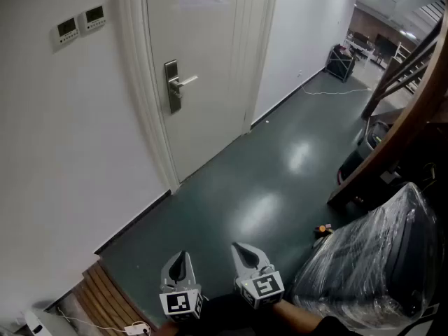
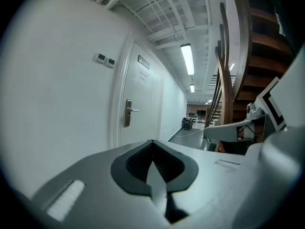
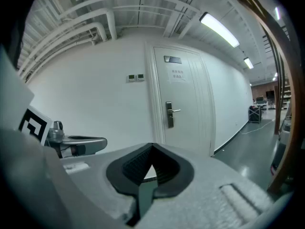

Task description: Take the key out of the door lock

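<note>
Your left gripper [image 1: 180, 261] and right gripper [image 1: 246, 252] sit closed and empty at six o'clock, well apart from the tall silver lock [image 1: 172, 86] on the white door [image 1: 206, 117] at eleven o'clock, its key too small to make out.
</note>
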Available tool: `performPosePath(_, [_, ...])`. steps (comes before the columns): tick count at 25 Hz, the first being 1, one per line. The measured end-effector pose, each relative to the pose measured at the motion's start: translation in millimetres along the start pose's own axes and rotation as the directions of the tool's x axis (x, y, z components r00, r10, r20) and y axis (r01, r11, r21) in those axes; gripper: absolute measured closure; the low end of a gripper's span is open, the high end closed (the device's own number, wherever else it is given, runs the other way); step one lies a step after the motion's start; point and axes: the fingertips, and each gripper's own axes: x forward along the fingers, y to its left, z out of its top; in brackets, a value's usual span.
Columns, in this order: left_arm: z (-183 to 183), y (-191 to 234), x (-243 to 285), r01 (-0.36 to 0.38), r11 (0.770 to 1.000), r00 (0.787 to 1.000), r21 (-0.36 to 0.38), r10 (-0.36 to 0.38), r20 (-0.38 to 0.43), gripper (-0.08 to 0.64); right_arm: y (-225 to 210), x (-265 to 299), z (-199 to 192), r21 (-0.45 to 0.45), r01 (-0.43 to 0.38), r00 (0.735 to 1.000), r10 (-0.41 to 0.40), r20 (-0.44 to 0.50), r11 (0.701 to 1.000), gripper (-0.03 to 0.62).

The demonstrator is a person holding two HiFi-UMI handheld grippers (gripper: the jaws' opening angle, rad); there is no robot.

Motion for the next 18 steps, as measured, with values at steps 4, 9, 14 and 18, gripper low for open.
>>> performPosePath(4, [-1.6, -10.8, 14.0, -0.011, 1.000, 1.000, 0.002, 0.011, -0.004, 0.541, -21.9, 2.4, 14.3, 0.006, 0.014, 1.000, -0.014, -0.002, 1.000, 0.603])
performPosePath(9, [-2.6, -15.4, 28.3, -0.032, 0.999, 0.999, 0.005, 0.032, -0.010, 0.541, -39.2, 11.3, 11.8, 0.013, -0.005, 1.000, 0.005, -0.001, 1.000, 0.603])
performPosePath(14, [-0.3, -19.2, 42.7, -0.046, 0.999, 0.999, 0.014, 0.046, -0.014, 0.541, -55.2, 21.6, 19.2, 0.037, -0.029, 0.999, 0.028, 0.019, 0.999, 0.601])
performPosePath(18, [9.1, -24.6, 57.6, -0.056, 0.998, 0.998, 0.029, 0.056, 0.010, 0.541, -71.7, 25.1, 27.5, 0.060, -0.043, 0.999, 0.041, 0.032, 0.997, 0.600])
